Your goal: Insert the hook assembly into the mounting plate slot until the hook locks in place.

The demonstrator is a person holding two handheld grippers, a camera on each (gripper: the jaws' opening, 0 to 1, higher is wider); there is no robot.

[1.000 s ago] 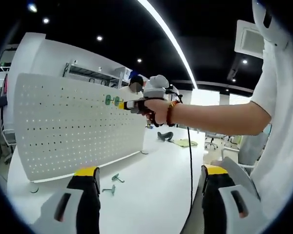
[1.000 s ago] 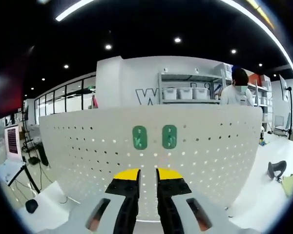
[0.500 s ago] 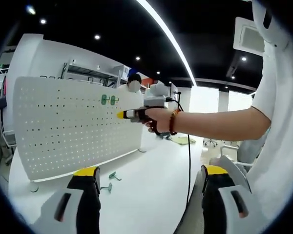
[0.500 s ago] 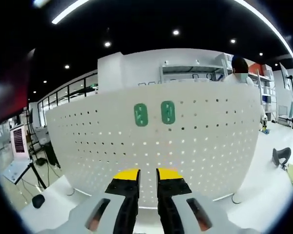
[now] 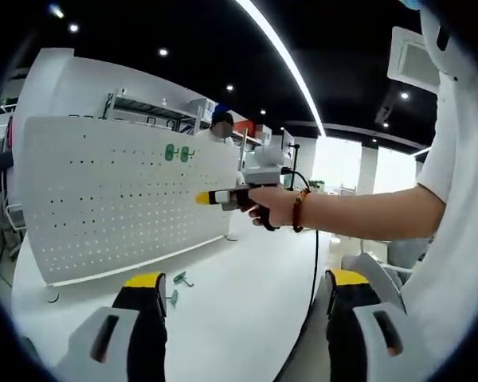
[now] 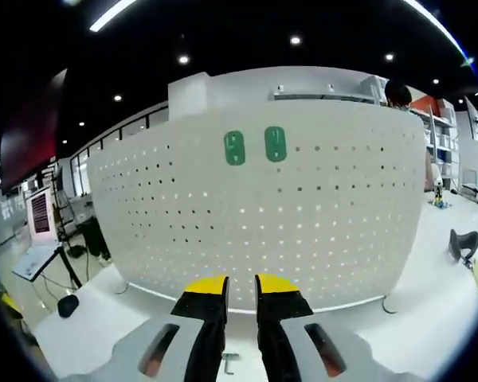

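Observation:
A white pegboard [image 5: 103, 199] stands upright on the white table [image 5: 231, 326]. Two green hook plates [image 5: 175, 153] hang side by side near its top edge, and the right gripper view has them as green hook plates [image 6: 255, 146] high on the pegboard [image 6: 303, 215]. Two loose green hooks [image 5: 178, 285] lie on the table at the board's foot. My right gripper [image 5: 201, 197], held in a hand, hovers in front of the board, well below the plates; its jaws [image 6: 240, 284] are shut with nothing between them. My left gripper [image 5: 247, 280] stands wide open over the table.
A person stands behind the board's top right corner, in front of shelving [image 6: 319, 95]. The board rests on small feet [image 6: 390, 305]. A loose hook [image 6: 229, 362] lies just below my right jaws. A black cable [image 5: 312, 263] hangs from the right gripper. A tripod [image 6: 64, 274] stands far left.
My right gripper has drawn back from the green plates and dropped lower, so the board now fills more of its view. The plates stay on the board. My left gripper stays open.

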